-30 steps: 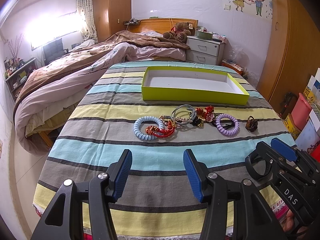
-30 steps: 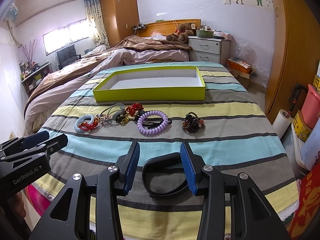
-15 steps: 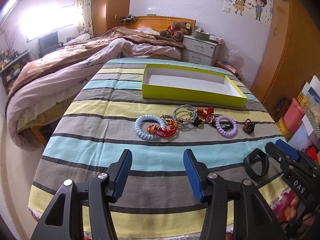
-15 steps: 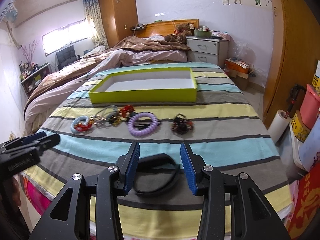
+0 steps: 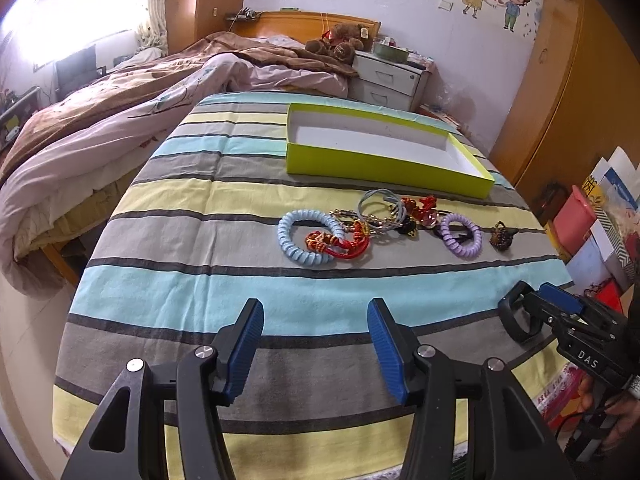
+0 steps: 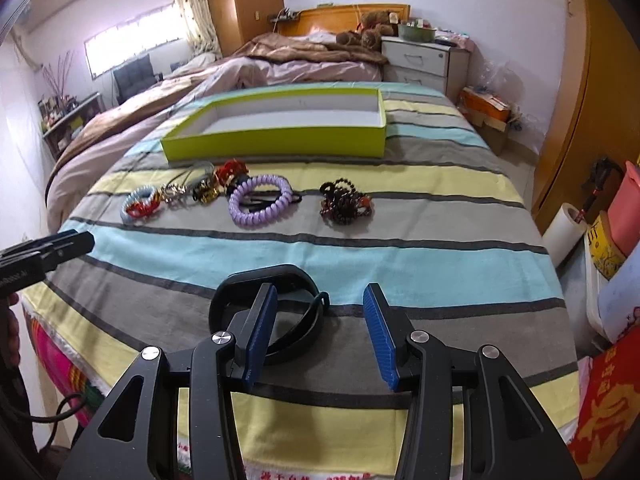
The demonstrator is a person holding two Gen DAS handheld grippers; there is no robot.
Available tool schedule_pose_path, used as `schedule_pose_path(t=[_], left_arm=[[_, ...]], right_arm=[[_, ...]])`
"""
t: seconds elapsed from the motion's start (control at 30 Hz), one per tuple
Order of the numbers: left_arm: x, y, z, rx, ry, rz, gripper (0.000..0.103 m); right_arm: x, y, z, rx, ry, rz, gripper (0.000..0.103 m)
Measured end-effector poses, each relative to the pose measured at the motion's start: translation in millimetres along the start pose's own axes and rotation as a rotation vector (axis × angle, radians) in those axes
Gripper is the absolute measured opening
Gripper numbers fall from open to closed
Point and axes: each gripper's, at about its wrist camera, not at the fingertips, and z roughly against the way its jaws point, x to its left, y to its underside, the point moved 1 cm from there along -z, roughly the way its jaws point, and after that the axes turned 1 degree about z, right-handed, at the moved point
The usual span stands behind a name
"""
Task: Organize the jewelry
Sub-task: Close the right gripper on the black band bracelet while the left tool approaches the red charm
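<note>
A row of jewelry lies on the striped cloth: a blue coil band (image 5: 306,238), a red knotted bracelet (image 5: 340,244), tangled hair ties (image 5: 386,210), a purple coil band (image 5: 460,236) (image 6: 260,200) and a dark bead bracelet (image 6: 346,202). Behind them stands an empty lime-green tray (image 5: 384,168) (image 6: 276,144). A black wristband (image 6: 268,316) lies on the cloth near the front edge. My right gripper (image 6: 318,334) is open with its left finger (image 6: 260,332) over the band; it also shows in the left wrist view (image 5: 560,312). My left gripper (image 5: 316,344) is open and empty.
The table's front and right edges are close to the grippers. A bed with rumpled covers (image 5: 120,92) lies to the left. A white nightstand (image 5: 384,80) stands behind. Boxes and a pink bin (image 5: 576,216) crowd the floor at right.
My right gripper has opened wider and shifted right, so the black wristband now lies left of centre under its left finger. The left gripper has drifted left and stays open.
</note>
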Motion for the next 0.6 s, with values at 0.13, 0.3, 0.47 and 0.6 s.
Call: schedule_pose_path(t=[0.13, 0.3, 0.47, 0.6], left_arm=[[5, -3, -2, 0.000, 0.007, 0.015, 0.053], [15, -6, -7, 0.021, 0.011, 0.051, 0.053], [18, -8, -14, 0.046, 0.016, 0.067, 0.053], [19, -11, -15, 0.043, 0.022, 0.067, 0.053]], right_arm=[[2, -1, -8, 0.039, -0.005, 0.013, 0.046], [2, -1, -9, 0.049, -0.001, 0.014, 0.046], [3, -2, -9, 0.053, -0.011, 0.019, 0.020], [4, -4, -10, 0.049, -0.002, 0.015, 0.015]])
